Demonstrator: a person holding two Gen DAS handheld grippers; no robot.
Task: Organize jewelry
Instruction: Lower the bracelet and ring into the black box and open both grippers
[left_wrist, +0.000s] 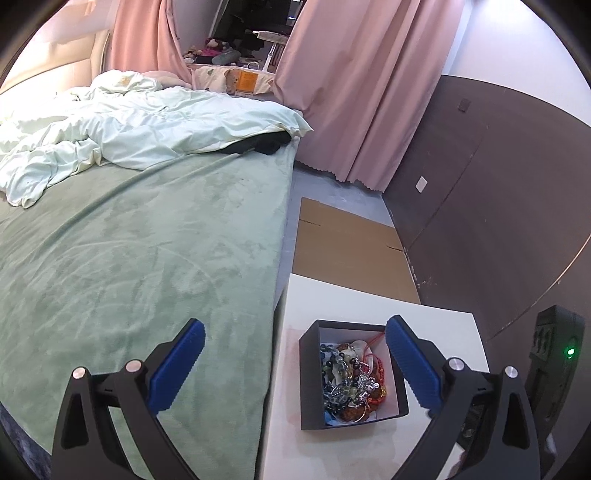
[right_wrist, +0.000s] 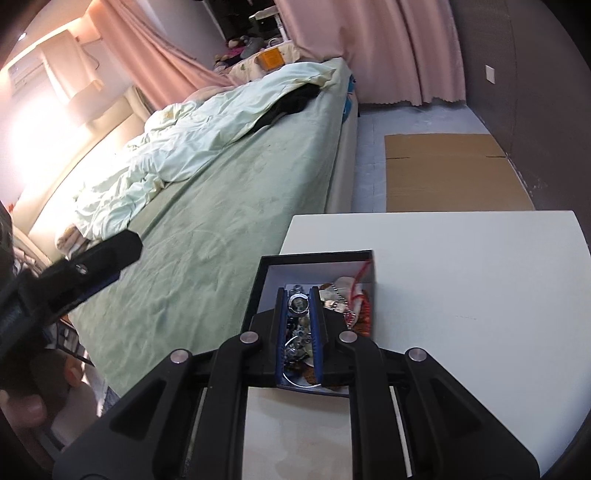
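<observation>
A black box with a white inside stands on the white table next to the bed. It holds a tangle of jewelry: bead strings, chains and red cord. My left gripper hangs wide open above the table's left edge, with nothing between its blue pads; its right finger overlaps the box's far right corner. In the right wrist view my right gripper is over the box, its pads drawn close on a silver watch with a round dial. More jewelry lies to the right of it.
A bed with a green sheet and a crumpled pale duvet runs along the table's left. Flat cardboard lies on the floor beyond the table, by a dark wall panel. Pink curtains hang behind. A person's hand holds the left gripper.
</observation>
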